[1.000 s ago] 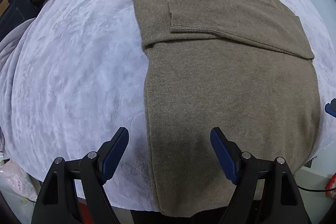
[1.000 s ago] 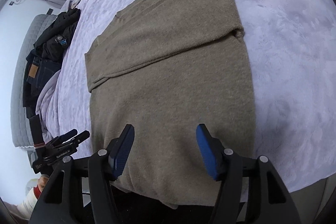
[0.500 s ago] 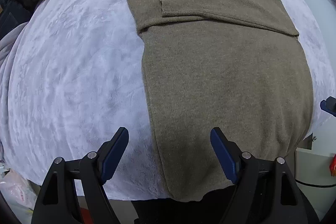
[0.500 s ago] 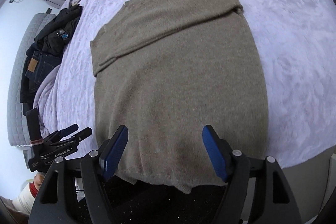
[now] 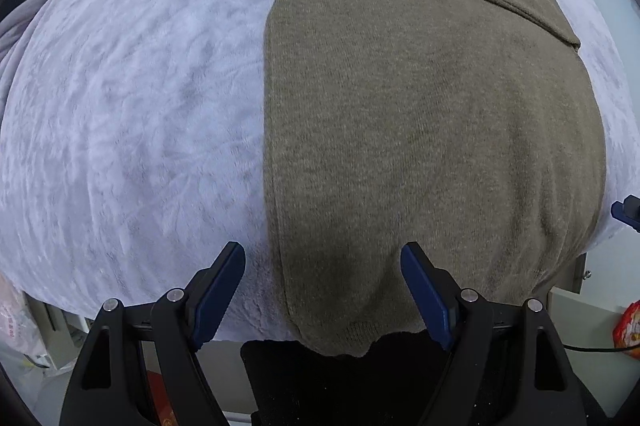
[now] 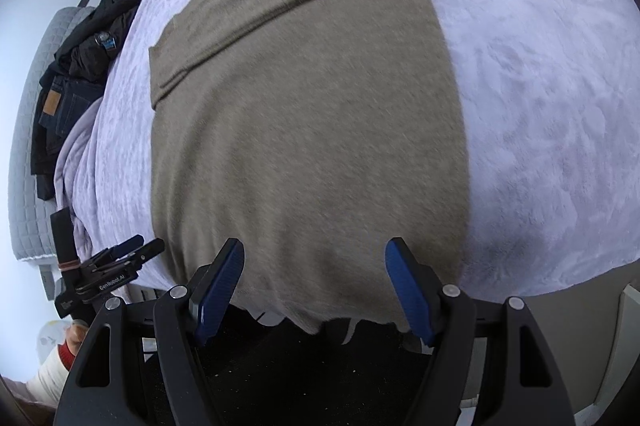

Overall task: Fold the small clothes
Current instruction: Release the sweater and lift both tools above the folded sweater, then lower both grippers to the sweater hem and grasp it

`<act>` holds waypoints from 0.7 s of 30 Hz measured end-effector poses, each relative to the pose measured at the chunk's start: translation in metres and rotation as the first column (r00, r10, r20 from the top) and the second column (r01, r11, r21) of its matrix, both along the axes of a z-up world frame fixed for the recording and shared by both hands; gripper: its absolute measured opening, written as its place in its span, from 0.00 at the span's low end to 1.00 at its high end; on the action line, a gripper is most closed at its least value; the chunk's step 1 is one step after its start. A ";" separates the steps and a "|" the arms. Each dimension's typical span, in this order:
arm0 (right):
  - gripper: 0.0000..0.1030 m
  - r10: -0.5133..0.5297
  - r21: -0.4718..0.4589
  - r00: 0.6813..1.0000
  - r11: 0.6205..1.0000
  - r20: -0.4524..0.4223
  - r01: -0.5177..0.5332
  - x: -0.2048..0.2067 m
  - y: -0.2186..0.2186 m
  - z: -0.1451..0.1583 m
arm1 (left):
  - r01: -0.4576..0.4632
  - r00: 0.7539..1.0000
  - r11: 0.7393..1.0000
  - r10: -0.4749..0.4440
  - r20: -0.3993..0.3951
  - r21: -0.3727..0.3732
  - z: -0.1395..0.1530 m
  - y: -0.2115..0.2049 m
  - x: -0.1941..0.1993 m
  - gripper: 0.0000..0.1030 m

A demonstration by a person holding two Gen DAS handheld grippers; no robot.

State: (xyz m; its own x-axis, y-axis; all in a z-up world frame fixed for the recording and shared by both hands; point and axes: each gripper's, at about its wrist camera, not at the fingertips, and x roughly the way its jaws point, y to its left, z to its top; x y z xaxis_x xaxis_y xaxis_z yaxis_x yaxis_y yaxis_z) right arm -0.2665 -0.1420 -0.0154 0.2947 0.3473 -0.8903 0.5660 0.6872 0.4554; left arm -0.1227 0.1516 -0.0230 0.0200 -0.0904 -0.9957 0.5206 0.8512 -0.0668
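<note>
Lying flat on the lilac bed blanket, the brown sweater has its hem over the near edge; left claw and right claw hover spread, pinching nothing.

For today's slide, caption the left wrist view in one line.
Open left claw above the brown sweater's hem.
</note>
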 end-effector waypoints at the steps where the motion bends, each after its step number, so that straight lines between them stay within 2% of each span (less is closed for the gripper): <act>1: 0.74 0.006 0.004 1.000 1.000 -0.004 -0.006 -0.007 -0.001 -0.004 | 0.001 1.000 1.000 -0.001 -0.008 -0.002 -0.003 0.002 -0.006 0.79; 7: 0.74 0.041 0.072 0.999 0.997 0.000 -0.041 -0.049 -0.009 -0.035 | -0.002 0.998 0.998 -0.003 -0.069 -0.064 -0.024 0.019 -0.038 0.79; 12: 0.74 0.035 0.136 0.999 0.990 0.030 -0.039 -0.075 -0.020 -0.064 | -0.012 0.993 0.988 -0.006 -0.117 -0.157 -0.039 0.033 -0.047 0.79; 15: 0.74 0.024 0.188 0.998 0.982 0.066 -0.036 -0.080 -0.024 -0.079 | -0.001 0.992 0.981 -0.023 -0.123 -0.195 -0.043 0.041 -0.050 0.79; 17: 0.74 0.027 0.221 0.995 0.974 0.098 -0.048 -0.077 -0.022 -0.084 | 0.005 0.991 0.974 -0.036 -0.132 -0.225 -0.045 0.045 -0.050 0.83; 18: 0.74 0.034 0.234 0.993 0.970 0.117 -0.061 -0.075 -0.019 -0.085 | 0.006 0.989 0.969 -0.042 -0.143 -0.245 -0.044 0.047 -0.050 0.86; 21: 0.74 0.085 0.255 0.987 0.960 0.135 -0.118 -0.062 -0.009 -0.092 | 0.006 0.982 0.959 -0.059 -0.177 -0.285 -0.048 0.051 -0.053 0.86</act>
State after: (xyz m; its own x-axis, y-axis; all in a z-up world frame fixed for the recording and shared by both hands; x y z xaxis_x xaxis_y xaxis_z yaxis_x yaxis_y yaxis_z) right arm -0.3287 -0.1508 -0.1075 0.3457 0.5967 -0.7242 0.4288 0.5860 0.6875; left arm -0.1756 0.2030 -0.0707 -0.1669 -0.3654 -0.9158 0.5044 0.7664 -0.3977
